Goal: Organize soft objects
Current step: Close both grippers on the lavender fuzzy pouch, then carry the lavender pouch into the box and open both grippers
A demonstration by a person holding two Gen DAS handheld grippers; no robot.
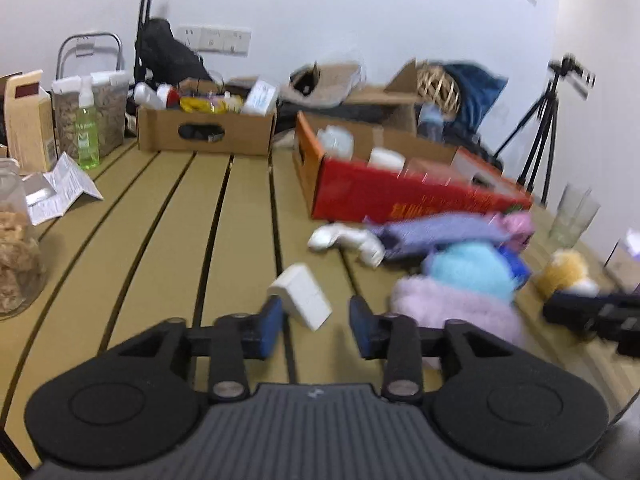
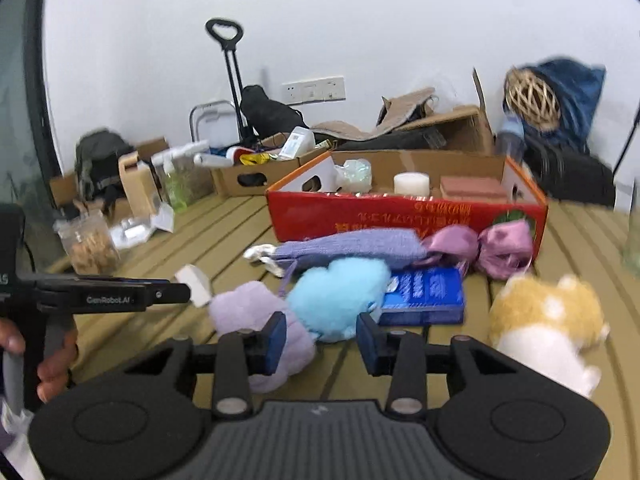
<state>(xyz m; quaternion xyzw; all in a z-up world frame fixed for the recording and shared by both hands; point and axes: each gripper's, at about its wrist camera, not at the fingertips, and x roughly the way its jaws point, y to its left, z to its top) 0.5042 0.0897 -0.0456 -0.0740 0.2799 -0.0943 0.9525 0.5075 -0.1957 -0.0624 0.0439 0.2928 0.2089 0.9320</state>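
Soft things lie on the slatted table before a red box (image 2: 404, 216): a lilac fluffy toy (image 2: 256, 312), a light-blue fluffy toy (image 2: 340, 296), a purple knitted pouch (image 2: 352, 246), a pink satin bag (image 2: 492, 246), and a yellow-and-white plush (image 2: 548, 320). My left gripper (image 1: 316, 326) is open and empty, just before a white block (image 1: 304, 296), with the lilac toy (image 1: 460, 308) to its right. My right gripper (image 2: 322, 338) is open and empty, close above the lilac and blue toys. The left gripper also shows from the side in the right wrist view (image 2: 176, 292).
The red box (image 1: 400, 196) holds a white cylinder (image 2: 411, 184) and other items. A blue booklet (image 2: 424, 292) lies by the blue toy. A brown box (image 1: 208, 130), a green bottle (image 1: 87, 140), a jar (image 1: 16, 256) and a glass (image 1: 572, 216) stand around.
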